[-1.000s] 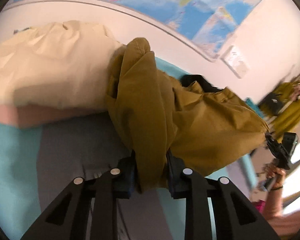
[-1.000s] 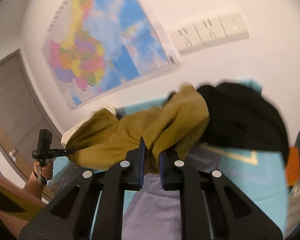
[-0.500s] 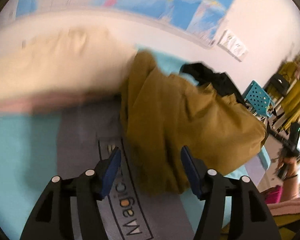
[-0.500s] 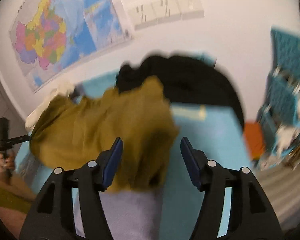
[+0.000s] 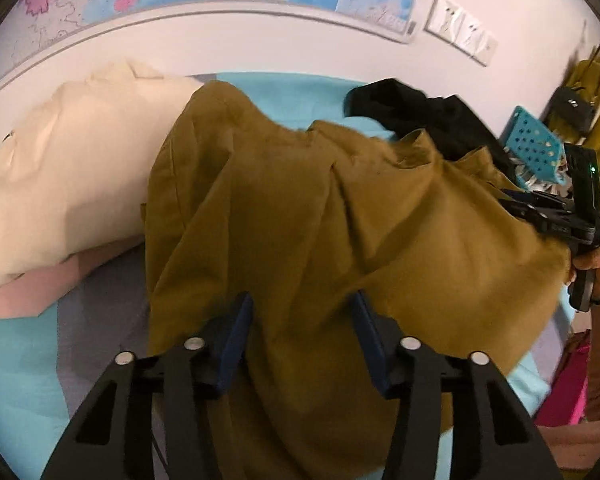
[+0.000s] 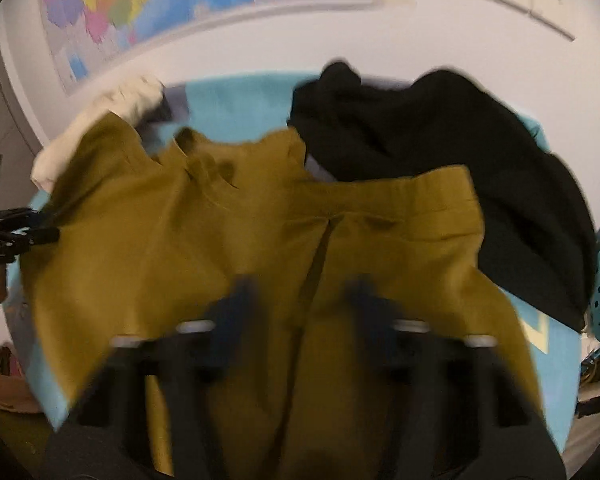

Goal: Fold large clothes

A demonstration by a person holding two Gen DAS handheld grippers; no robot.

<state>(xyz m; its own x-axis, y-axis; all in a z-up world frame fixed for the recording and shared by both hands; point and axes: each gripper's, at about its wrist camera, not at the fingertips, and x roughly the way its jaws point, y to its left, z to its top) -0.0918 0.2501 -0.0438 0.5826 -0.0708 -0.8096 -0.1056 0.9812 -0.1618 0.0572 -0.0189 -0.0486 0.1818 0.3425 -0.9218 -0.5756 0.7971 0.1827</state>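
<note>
A mustard-yellow garment (image 5: 320,232) lies crumpled on a teal and grey mat (image 5: 16,364). My left gripper (image 5: 302,336) is open, its blue pads either side of the cloth's near edge, not pinching it. My right gripper (image 6: 300,312) is open too, blurred, with the same garment (image 6: 228,248) spread under and between its fingers; a waistband and a seam show there. The right gripper also shows at the right edge of the left wrist view (image 5: 556,216), at the garment's far side.
A cream garment (image 5: 60,176) lies at the left of the mat and a black garment (image 6: 440,152) at the back right. A teal perforated basket (image 5: 536,148) stands at the right. A wall with a map (image 6: 148,4) is close behind.
Both grippers were shut on the mustard garment a second ago; both opened and let it drop, and it now lies spread wider on the mat. Both cameras have tilted down.
</note>
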